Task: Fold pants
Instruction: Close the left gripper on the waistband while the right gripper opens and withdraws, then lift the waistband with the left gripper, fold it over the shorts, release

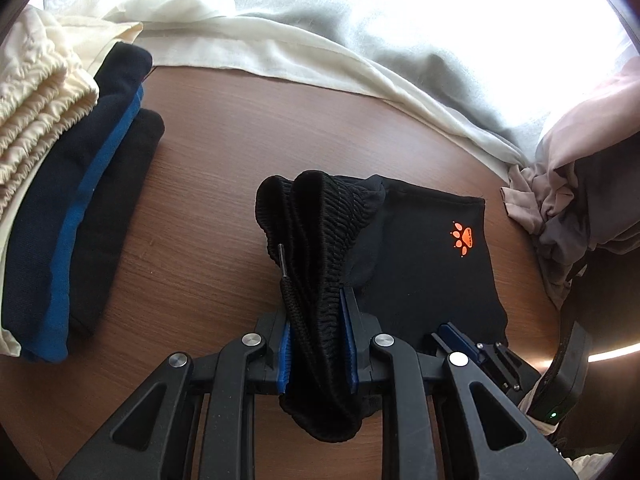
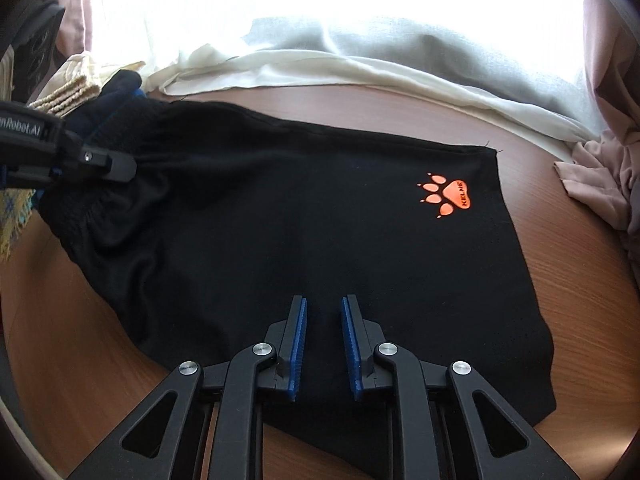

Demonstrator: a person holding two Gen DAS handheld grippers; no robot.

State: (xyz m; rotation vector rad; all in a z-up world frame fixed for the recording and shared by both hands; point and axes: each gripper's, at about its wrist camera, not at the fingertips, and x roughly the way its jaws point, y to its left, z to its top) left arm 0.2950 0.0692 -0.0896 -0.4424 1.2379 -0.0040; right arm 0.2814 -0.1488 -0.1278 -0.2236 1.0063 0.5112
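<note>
While my left gripper (image 1: pixel 318 316) squeezes the bunched waistband (image 1: pixel 316 216) of the black shorts (image 2: pixel 304 216), the rest of them lies flat on the table (image 2: pixel 580 280). Over the near hem, my right gripper (image 2: pixel 324 312) hangs with its jaws a little apart, grabbing nothing. Folded clothes (image 1: pixel 68 216) sit far left.

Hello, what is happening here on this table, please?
A person is folding black shorts on a wooden table with two handheld grippers. The left gripper is shut on the bunched elastic waistband. The right gripper hovers at the near edge of the shorts, gripping nothing. Folded clothes are stacked at the left.
</note>
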